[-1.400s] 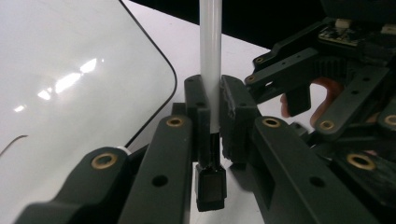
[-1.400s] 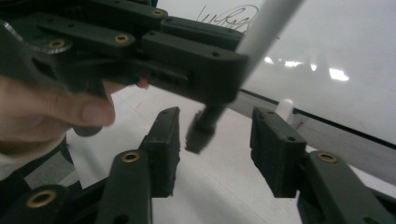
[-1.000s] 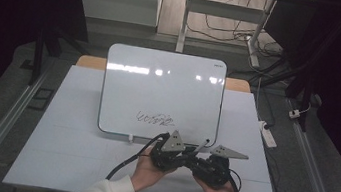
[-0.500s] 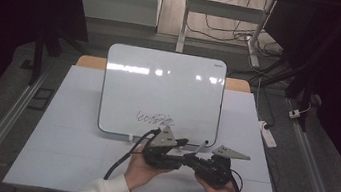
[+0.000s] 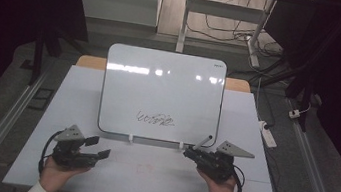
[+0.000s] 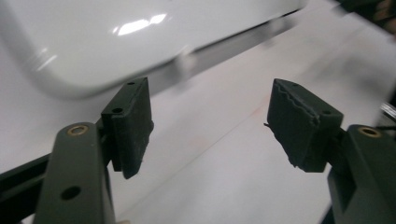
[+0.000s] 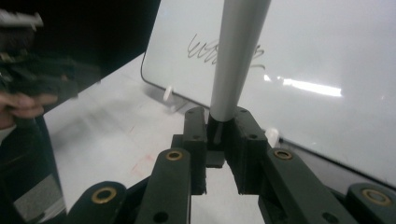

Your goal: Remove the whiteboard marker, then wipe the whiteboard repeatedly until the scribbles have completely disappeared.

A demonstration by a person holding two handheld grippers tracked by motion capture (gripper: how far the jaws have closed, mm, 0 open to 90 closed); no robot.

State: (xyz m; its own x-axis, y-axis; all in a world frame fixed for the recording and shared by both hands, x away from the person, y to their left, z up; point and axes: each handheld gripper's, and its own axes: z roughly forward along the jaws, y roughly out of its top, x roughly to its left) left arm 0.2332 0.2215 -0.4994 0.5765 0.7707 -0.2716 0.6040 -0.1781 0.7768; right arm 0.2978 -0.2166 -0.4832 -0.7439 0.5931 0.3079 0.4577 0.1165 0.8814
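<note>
A white board (image 5: 162, 92) with a black scribble (image 5: 155, 120) stands tilted on small feet on the white table (image 5: 147, 176). My right gripper (image 5: 189, 153) is in front of the board's lower right corner, shut on a grey marker (image 5: 204, 142) that points up toward the board. Seen close in the right gripper view, the marker (image 7: 238, 51) rises from between the pads of the right gripper (image 7: 223, 135). My left gripper (image 5: 100, 148) rests at the table's near left, its jaws just opened wide. Nothing lies between the jaws of the left gripper (image 6: 210, 126).
A white power strip (image 5: 268, 135) lies on the floor to the right of the table. Metal rails run along both sides. A desk frame with loose cables (image 5: 218, 27) stands behind the board. In the right gripper view the other hand and gripper (image 7: 37, 79) appear blurred at the left.
My left gripper has left the right gripper's side, swung out to the table's near left and opened its jaws. The right gripper has stayed put with the marker.
</note>
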